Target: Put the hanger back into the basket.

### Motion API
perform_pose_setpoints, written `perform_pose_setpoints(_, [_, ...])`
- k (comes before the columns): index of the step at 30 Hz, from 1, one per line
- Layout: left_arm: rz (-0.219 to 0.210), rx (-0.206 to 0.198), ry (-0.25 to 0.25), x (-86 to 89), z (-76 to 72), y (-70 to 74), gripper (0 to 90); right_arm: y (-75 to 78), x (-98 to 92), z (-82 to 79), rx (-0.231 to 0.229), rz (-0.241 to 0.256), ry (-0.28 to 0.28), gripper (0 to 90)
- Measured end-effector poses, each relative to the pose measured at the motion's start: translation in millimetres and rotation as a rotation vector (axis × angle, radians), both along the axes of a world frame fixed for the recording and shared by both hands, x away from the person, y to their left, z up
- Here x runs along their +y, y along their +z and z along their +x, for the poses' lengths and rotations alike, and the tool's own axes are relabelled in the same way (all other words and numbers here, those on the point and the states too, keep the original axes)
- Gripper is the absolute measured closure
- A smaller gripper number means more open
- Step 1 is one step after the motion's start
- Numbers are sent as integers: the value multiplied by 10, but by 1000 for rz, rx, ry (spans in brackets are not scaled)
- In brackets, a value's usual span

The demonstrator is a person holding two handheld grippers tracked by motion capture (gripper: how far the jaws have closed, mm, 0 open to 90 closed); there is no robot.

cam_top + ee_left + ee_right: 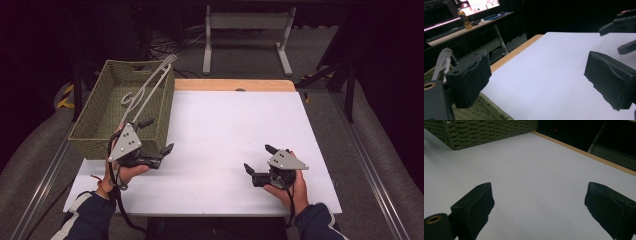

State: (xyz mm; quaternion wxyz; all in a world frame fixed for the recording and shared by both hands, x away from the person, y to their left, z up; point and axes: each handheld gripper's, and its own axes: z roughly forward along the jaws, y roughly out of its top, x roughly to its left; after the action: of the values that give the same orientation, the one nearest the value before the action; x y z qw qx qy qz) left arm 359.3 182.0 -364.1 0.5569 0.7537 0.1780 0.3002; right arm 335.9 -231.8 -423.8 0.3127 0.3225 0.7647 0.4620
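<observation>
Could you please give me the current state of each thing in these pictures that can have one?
Left gripper: open, holding nothing, at the basket's near right corner.
Right gripper: open, holding nothing, over bare table.
Basket: upright on the table's left edge, with hangers in it.
Hangers: leaning in the basket, their ends sticking out over its far right rim.
Table: white top bare between the grippers.

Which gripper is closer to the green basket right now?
Left. The left gripper sits at the woven basket's near right corner; the right gripper is well off to the right over the white table.
</observation>
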Motion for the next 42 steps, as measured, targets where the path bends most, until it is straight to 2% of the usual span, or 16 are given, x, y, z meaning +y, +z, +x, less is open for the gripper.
perform_pose_setpoints(1, [-12,16,-6,-15,-34,-53,79,1,9,-1,-4,-1,0,87])
perform_pose_setpoints(6, [12,28,-2,-50,-155,-267,79,-16,-4,-45,-23,-27,5,87])
perform_pose_setpoints(8, [14,53,-11,-53,-195,-361,78,-22,-25,-57,-23,-22,12,86])
perform_pose_setpoints(12, [45,76,0,-30,-229,-517,76,-50,-76,-87,-23,-29,29,85])
perform_pose_setpoints(14, [53,81,4,-31,-241,-559,69,-62,-97,-110,-30,-50,25,84])
perform_pose_setpoints(15, [75,84,17,-8,-256,-625,69,-67,-110,-120,-31,-40,32,84])
perform_pose_setpoints(16, [68,102,15,6,-257,-655,70,-67,-122,-129,-33,-44,35,84])
perform_pose_setpoints(18, [71,110,22,25,-269,-678,66,-64,-132,-135,-40,-51,33,84])
perform_pose_setpoints(19, [78,101,27,42,-273,-683,62,-59,-150,-139,-45,-46,33,83])
perform_pose_setpoints(22, [54,128,42,99,-283,-709,51,-45,-196,-141,-49,-27,25,82])
perform_pose_setpoints(25, [40,145,52,142,-288,-726,46,-64,-204,-135,-48,-34,23,78])
perform_pose_setpoints(27, [57,133,60,171,-283,-728,45,-72,-205,-133,-44,-28,24,78])
perform_pose_setpoints(33, [32,157,67,201,-272,-749,45,-79,-170,-151,-52,-50,26,81])
perform_pose_setpoints(42, [49,160,70,192,-270,-758,44,-81,-134,-166,-49,-58,40,81])
